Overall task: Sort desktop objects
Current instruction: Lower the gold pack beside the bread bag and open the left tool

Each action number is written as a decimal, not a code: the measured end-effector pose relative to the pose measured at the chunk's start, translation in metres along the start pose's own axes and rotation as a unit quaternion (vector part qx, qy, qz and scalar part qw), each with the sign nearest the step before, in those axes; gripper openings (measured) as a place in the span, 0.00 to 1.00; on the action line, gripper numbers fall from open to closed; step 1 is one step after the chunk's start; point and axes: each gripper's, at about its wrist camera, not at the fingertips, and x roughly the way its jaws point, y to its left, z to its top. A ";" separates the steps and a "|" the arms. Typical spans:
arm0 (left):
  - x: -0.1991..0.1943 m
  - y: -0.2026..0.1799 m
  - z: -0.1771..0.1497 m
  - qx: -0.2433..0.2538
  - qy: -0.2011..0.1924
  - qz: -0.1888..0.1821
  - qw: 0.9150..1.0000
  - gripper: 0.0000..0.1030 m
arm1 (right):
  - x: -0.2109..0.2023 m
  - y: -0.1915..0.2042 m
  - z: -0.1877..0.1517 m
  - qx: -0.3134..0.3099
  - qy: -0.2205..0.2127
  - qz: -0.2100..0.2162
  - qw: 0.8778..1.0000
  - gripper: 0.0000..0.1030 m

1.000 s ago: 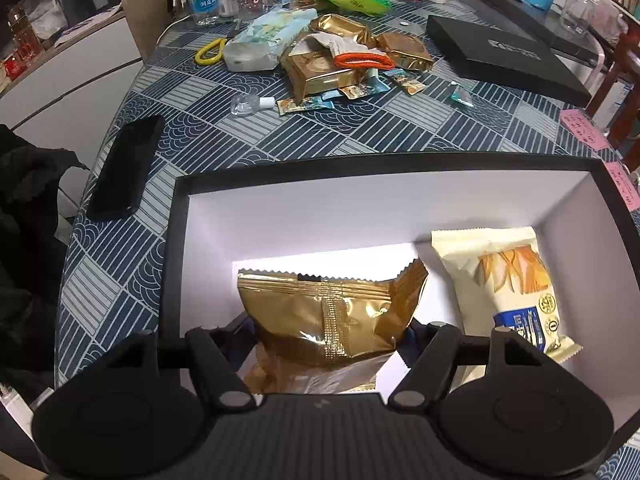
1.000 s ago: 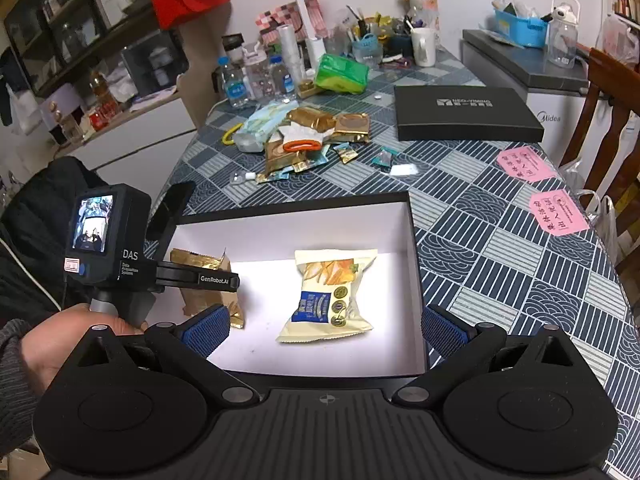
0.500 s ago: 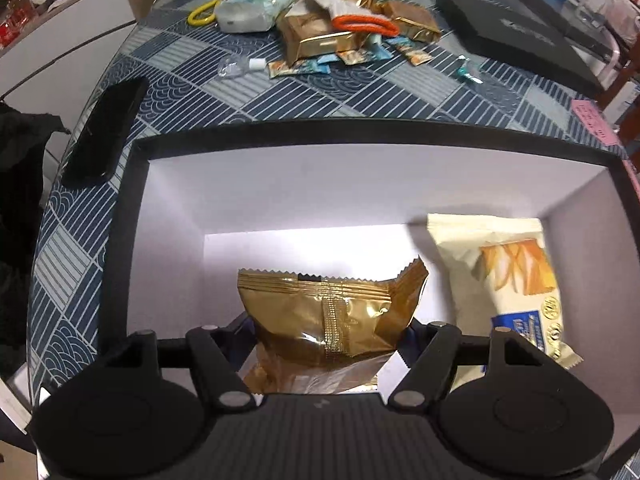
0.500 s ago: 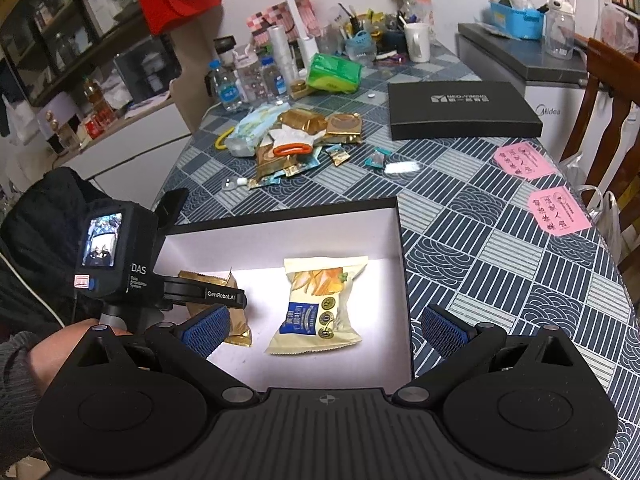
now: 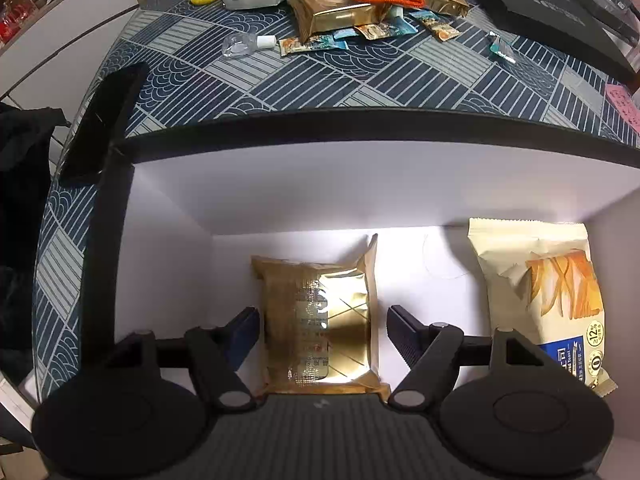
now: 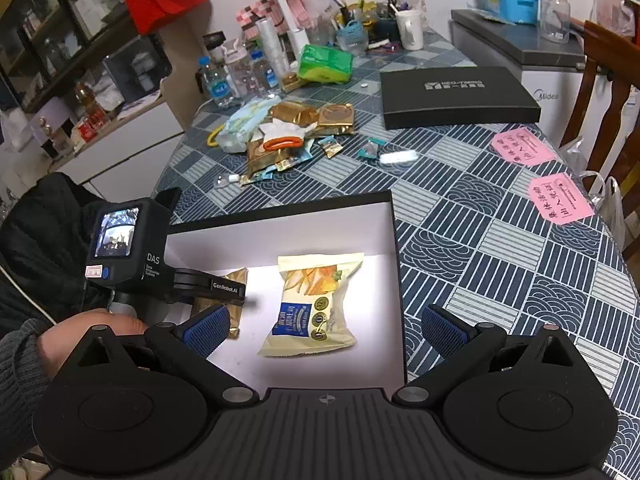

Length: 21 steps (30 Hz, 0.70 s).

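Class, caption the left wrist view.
Open left gripper over a gold packet lying in the box.

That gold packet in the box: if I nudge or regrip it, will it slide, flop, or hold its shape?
The gold packet lies flat on the smooth white box floor, so a nudge would probably slide it. Its glossy, creased foil suggests slippery and crushable. It looks puffed and light, likely sagging if pinched at one end.

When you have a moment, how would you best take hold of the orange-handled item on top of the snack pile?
Grip the orange handle across its narrow width, coming straight down from above. It lies flat as a long loop on top of the gold packet, so it is clear of the clutter around it.
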 end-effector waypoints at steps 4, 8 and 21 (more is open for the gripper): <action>-0.003 -0.001 0.000 -0.001 -0.001 0.001 1.000 0.84 | 0.003 -0.002 0.001 0.006 0.004 -0.002 1.000 1.00; -0.014 -0.007 -0.001 0.012 -0.015 0.018 1.000 0.86 | 0.004 0.001 0.002 0.003 0.006 -0.003 1.000 1.00; -0.078 -0.015 -0.018 0.023 -0.109 0.045 0.993 0.89 | 0.002 0.023 -0.003 -0.028 0.011 -0.010 1.000 1.00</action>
